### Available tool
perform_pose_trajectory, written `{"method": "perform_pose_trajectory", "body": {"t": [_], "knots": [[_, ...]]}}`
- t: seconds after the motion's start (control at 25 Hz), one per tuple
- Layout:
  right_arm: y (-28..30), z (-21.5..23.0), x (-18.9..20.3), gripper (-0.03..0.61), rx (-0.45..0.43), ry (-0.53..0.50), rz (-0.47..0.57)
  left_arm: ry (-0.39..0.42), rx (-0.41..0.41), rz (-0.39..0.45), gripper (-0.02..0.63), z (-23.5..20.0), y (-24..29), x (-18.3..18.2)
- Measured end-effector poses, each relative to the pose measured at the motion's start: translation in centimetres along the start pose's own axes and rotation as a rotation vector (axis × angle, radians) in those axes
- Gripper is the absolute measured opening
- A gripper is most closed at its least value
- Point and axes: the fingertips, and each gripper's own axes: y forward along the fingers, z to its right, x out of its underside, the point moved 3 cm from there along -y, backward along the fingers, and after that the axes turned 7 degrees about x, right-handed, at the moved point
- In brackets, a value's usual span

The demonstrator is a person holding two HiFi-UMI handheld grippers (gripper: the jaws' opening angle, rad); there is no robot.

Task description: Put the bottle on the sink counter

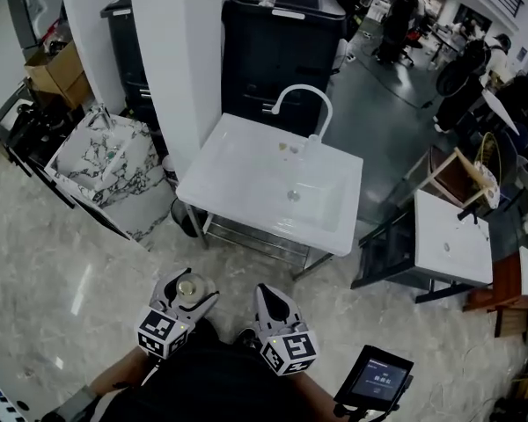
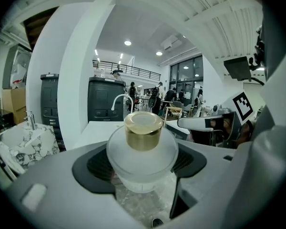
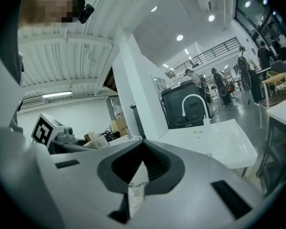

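Obs.: left gripper [image 1: 183, 299] is clamped on the bottle [image 1: 188, 287], jaws closed round its body below the cap [image 2: 143, 130]. The bottle is upright, held close in front of the person and over the floor [image 1: 62, 271]. It is well apart from the sink counter [image 1: 238, 161] and not yet set down. Right gripper [image 1: 271, 295] has jaws together w/ nothing between them, so it is idle. Handling, est.: the frosted round body w/ gold-coloured cap looks like glass, so rigid, breakable and prob. fairly heavy for its bulk. The curved wall may turn or slide against the pads [image 2: 97, 168]. Best hold is at the widest part of the body, as now, not by the cap, w/ the bottle kept vertical and lowered gently. Views: only the head view shows the gap to the counter, the basin [image 1: 304, 196] at centre-right, the faucet [image 1: 304, 104] at the far edge, and the broad bare strip along the left edge and near-left corner. That strip is a fair landing spot, in my judgement. Left gripper view alone shows pad contact on the bottle. Right gripper view alone confirms that tool is empty.
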Motion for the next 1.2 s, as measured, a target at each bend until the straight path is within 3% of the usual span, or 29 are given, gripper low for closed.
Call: {"method": "perform_pose_trajectory", "body": {"t": [0.2, 0.44, 0.92, 1.2], "knots": [[0.7, 0.9, 0.4, -0.005, -0.004, 0.025, -0.019, -0.021, -0.010, -0.024, 0.339, -0.3, 0.6, 0.0], [3.9, 2.1, 0.5, -0.005, 0.033, 0.034, -0.041, -0.035, 0.022, -0.019, 0.339, -3.9, 2.9, 0.3], [15.7, 2.8, -2.4, -0.005, 0.155, 0.023, -0.043, 0.009, 0.082, 0.018, 0.339, -16.3, 7.8, -4.1], [19.9, 2.8, -2.0, -0.005, 0.182, 0.043, -0.083, -0.005, 0.102, 0.000, 0.339, -21.1, 9.5, -4.1]]}}
